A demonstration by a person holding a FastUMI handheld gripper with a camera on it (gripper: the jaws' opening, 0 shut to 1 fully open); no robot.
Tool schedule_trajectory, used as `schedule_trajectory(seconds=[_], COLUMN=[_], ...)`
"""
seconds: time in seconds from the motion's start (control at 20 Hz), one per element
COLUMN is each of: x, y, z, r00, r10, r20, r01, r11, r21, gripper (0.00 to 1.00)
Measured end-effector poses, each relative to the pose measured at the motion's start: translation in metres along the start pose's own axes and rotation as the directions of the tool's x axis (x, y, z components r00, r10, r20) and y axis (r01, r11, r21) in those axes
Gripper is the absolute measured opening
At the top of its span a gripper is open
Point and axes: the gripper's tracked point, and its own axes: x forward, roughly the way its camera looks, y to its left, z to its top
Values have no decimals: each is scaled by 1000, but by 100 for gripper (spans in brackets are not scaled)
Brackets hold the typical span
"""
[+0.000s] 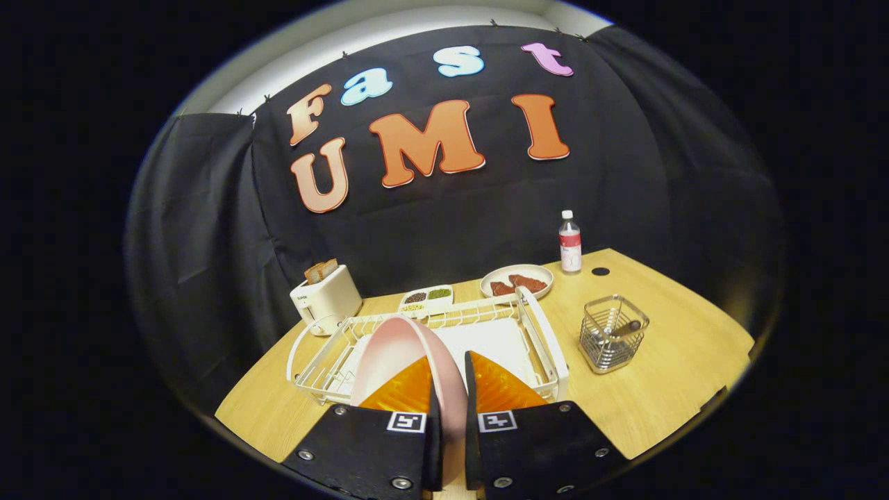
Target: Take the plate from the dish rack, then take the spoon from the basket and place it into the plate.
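While gripping the pink plate (410,347) edge-on, the gripper (450,389) has its fingers drawn narrow, one pressed on each face of the rim, so the plate stands upright between them and rises just ahead of the tips. Held over the near part of the white dish rack (542,333), though whether the plate's lower edge is clear of the wires or touching them cannot be told: hidden behind the fingers. Plane of the plate running near-to-far, in line with the fingers, its hollow face turned left.

Right of the rack and well apart from it, the wire basket (612,342) on the wooden table (667,389), with the spoon (620,328) leaning inside, handle end tipped toward the basket's right rim. So from the fingers the spoon lies ahead and to the right, its long axis slanting upward rather than lying flat. Bare tabletop on the near side between rack and basket looks like the likely place to lay the plate down, judging from the task.

Farther back: a toaster (325,298) at far left, a small divided tray (426,297), a dish of food (517,281) just beyond the rack, and a bottle (570,243) at far right.
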Motion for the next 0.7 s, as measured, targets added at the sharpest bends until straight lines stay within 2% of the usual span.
schedule_trajectory(seconds=[0.4,0.7], x=[-5,-7], y=[-5,1], z=[-83,-121], r00=[991,978], r10=[42,102], r20=[-127,-181], r01=[-24,-53], r11=[990,965], r21=[138,257], gripper=[13,13])
